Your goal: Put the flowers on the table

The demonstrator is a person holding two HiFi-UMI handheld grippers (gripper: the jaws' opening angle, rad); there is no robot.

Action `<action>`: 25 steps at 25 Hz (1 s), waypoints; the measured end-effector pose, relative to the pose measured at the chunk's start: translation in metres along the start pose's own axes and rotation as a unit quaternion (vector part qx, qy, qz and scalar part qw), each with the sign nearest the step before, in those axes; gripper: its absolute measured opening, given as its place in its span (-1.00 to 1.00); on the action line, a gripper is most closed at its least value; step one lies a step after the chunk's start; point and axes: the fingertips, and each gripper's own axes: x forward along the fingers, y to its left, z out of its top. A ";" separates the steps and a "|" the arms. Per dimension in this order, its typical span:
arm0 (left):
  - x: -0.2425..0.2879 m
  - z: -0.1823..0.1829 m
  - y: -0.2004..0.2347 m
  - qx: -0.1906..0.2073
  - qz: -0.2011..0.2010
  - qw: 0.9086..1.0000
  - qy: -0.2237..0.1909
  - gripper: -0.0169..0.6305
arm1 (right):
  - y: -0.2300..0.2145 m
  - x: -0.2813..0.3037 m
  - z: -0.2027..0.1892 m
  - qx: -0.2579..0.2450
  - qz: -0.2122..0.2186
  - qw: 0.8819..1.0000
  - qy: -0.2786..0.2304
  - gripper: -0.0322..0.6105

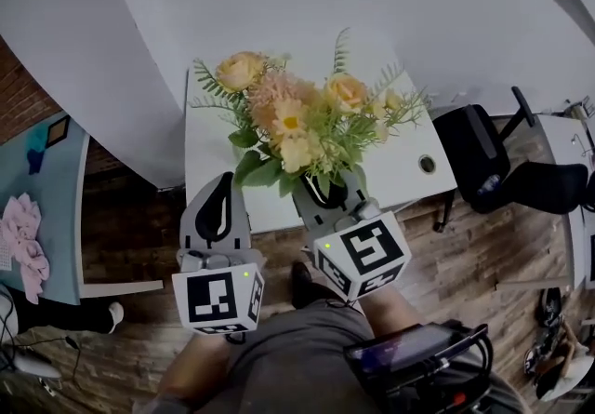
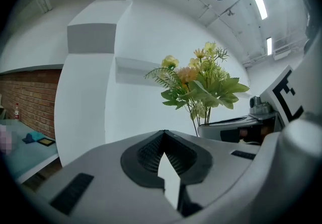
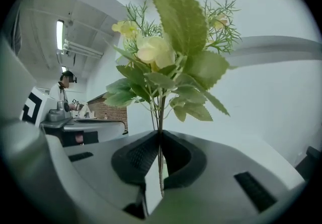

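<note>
Head view, flowers [image 1: 297,119] upright over the white worktop [image 1: 409,161], held in the right claw [image 1: 327,193], left claw [image 1: 216,207] just beside, left gripper view, jaws together tip to tip, right gripper view, jaws clamped on the green stems [image 3: 160,117].

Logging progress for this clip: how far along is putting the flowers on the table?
Done: the bouquet is picked up, stems clamped in the jaws of the right gripper. In hand: it is held upright at the edge of the white table. Remaining: set it down, release. The left gripper is shut, empty.
</note>
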 end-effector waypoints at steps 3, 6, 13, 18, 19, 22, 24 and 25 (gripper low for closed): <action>0.027 0.012 0.019 -0.002 0.031 1.000 -0.001 -0.93 | -0.010 0.036 0.015 -0.004 0.035 0.999 0.002 -0.83; 0.046 0.023 0.037 -0.005 0.059 0.998 -0.005 -0.93 | -0.014 0.067 0.030 -0.010 0.067 0.998 0.002 -0.83; 0.049 0.016 0.036 0.004 0.096 0.995 -0.021 -0.93 | -0.016 0.078 0.035 -0.025 0.109 0.993 -0.026 -0.83; 0.053 0.013 0.038 0.003 0.110 0.994 -0.027 -0.93 | -0.016 0.081 0.037 -0.032 0.124 0.991 -0.035 -0.83; 0.055 0.011 0.038 0.000 0.111 0.994 -0.026 -0.93 | -0.017 0.082 0.036 -0.033 0.125 0.991 -0.032 -0.83; 0.058 0.009 0.037 -0.007 0.108 0.994 -0.023 -0.93 | -0.018 0.081 0.033 -0.035 0.126 0.991 -0.025 -0.83; 0.061 0.011 0.037 -0.008 0.103 0.994 -0.026 -0.93 | -0.019 0.083 0.036 -0.036 0.124 0.991 -0.029 -0.83; 0.062 0.013 0.038 -0.009 0.102 0.994 -0.028 -0.93 | -0.019 0.084 0.037 -0.036 0.123 0.991 -0.031 -0.83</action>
